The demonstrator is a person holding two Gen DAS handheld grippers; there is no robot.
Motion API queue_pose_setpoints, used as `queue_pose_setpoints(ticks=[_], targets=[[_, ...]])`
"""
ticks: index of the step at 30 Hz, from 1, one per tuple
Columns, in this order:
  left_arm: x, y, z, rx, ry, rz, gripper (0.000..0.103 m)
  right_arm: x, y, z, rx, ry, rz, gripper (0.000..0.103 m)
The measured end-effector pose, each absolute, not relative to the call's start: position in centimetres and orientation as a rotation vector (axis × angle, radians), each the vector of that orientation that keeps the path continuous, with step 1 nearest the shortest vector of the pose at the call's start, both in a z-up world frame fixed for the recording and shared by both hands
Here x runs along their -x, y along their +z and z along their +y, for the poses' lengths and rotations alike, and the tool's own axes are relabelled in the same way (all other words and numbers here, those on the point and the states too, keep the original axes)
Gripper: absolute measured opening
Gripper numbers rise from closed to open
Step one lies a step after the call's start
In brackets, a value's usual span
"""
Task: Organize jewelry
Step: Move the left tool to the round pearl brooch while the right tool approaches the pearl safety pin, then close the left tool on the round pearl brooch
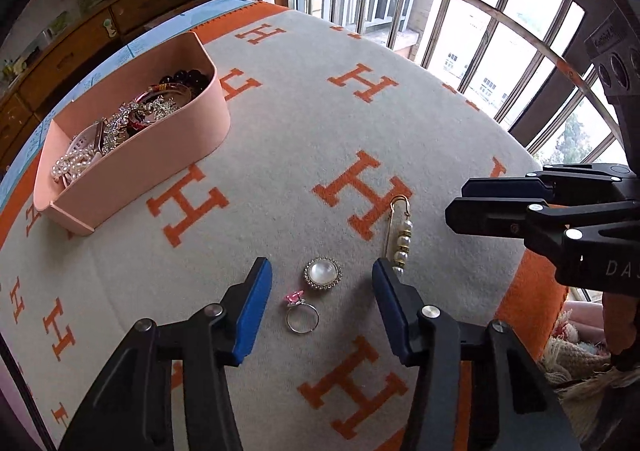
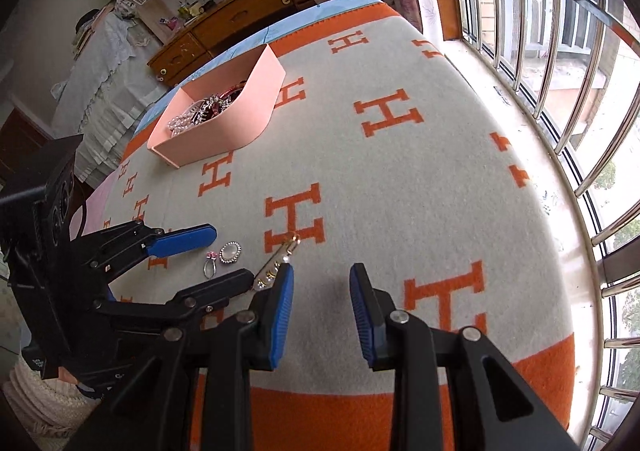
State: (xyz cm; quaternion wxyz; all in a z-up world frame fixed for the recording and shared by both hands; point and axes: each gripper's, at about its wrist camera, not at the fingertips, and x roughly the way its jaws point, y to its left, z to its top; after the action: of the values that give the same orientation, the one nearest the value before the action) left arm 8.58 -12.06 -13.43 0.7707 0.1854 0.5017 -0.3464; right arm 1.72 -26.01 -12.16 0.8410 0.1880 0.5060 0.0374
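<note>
A silver ring with a pink stone (image 1: 301, 313) and a round pearl brooch (image 1: 322, 274) lie on the blanket between the fingers of my open left gripper (image 1: 322, 279). A gold pearl pin (image 1: 401, 235) lies just right of it. A pink box (image 1: 132, 139) holding several jewelry pieces stands at the far left. My right gripper (image 2: 322, 283) is open and empty above bare blanket, right of the pin (image 2: 276, 263). The ring (image 2: 210, 265), brooch (image 2: 230, 252) and box (image 2: 224, 123) also show in the right wrist view, as does the left gripper (image 2: 232, 255).
An orange and grey blanket with H marks (image 1: 360, 111) covers the surface. A barred window (image 2: 560, 51) runs along the right side. Wooden drawers (image 2: 240, 19) stand beyond the far edge. The right gripper (image 1: 456, 203) enters the left wrist view at right.
</note>
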Motion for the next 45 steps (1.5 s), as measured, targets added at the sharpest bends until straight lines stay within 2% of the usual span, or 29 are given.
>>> queue_pose_setpoints(ticks=[5, 10, 16, 35, 42, 44, 45], targets=[[-8.5, -13.4, -12.4, -0.424, -0.752, 1.083, 0.041, -1.7, -12.6, -26.4, -0.415, 0.095, 1.068, 0.029], [-8.5, -13.3, -12.5, -0.444, -0.748, 1.090, 0.038, -1.7, -12.9, -26.8, -0.433, 0.105, 1.065, 0.029], [-8.6, -13.1, -12.4, -0.443, -0.732, 1.099, 0.018, -1.7, -12.9, -26.5, -0.421, 0.119, 1.060, 0.029], [-8.5, -12.0, -7.4, -0.228, -0.663, 1.073, 0.017, -3.1, -12.9, -22.5, -0.327, 0.195, 1.117, 0.029], [-9.0, -11.6, -4.6, -0.139, -0.655, 1.058, 0.017, -4.2, -12.7, -19.1, -0.157, 0.161, 1.103, 0.029], [-9.3, -11.6, -3.9, -0.118, -0.654, 1.061, 0.017, -4.3, -12.8, -18.0, -0.086, 0.155, 1.090, 0.022], [-9.4, -11.6, -3.7, -0.109, -0.652, 1.062, 0.017, -4.3, -12.9, -17.5, -0.062, 0.149, 1.083, 0.013]])
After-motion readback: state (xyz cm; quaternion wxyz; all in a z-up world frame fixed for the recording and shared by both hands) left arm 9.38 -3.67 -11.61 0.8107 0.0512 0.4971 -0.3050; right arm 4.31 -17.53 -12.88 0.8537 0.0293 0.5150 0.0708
